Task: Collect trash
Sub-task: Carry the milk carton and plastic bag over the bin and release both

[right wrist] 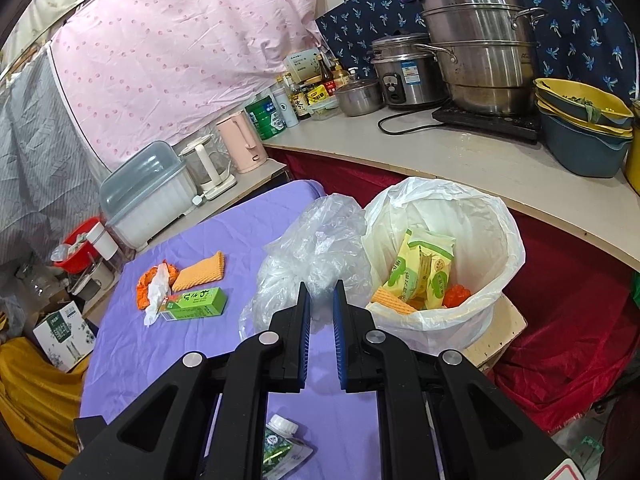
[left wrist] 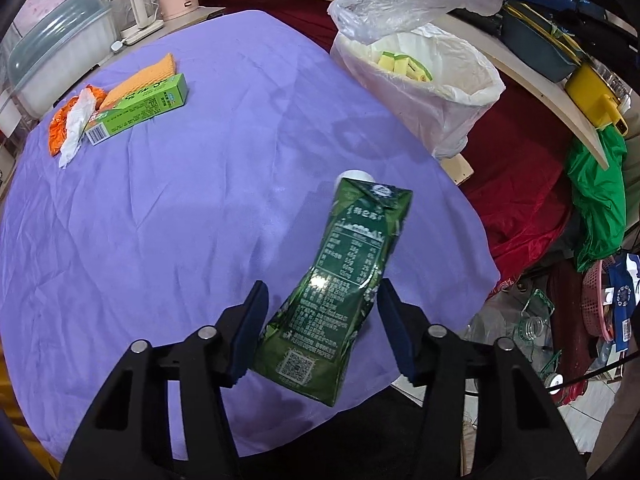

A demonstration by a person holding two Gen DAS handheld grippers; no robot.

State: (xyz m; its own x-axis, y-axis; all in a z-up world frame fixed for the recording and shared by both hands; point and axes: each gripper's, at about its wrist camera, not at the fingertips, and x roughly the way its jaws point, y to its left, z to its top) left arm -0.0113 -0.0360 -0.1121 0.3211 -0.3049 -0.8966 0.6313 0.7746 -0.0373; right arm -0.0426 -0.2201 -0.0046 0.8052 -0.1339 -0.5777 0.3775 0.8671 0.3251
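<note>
A crumpled green carton (left wrist: pixel 348 276) with a white cap lies on the purple tablecloth (left wrist: pixel 168 208) between the fingers of my left gripper (left wrist: pixel 322 296). The jaws are open and stand on either side of the carton without clamping it. My right gripper (right wrist: pixel 322 296) is shut on a clear plastic bag (right wrist: pixel 316 248) and holds it beside the rim of the white-lined trash bin (right wrist: pixel 492 216), which holds yellow wrappers. The bag (left wrist: pixel 404 4) hangs above the bin (left wrist: pixel 472 80) in the left wrist view. A green box (left wrist: pixel 140 108), white tissue (left wrist: pixel 76 128), orange wrapper (left wrist: pixel 58 124) and orange sponge (left wrist: pixel 140 76) lie at the far left.
A curved counter (right wrist: pixel 460 160) behind the bin carries steel pots, a rice cooker, bowls and bottles. A pink kettle (right wrist: pixel 242 140) and a lidded plastic box (right wrist: pixel 144 196) stand beyond the table. Red cloth (left wrist: pixel 516 196) and clutter lie on the floor to the right.
</note>
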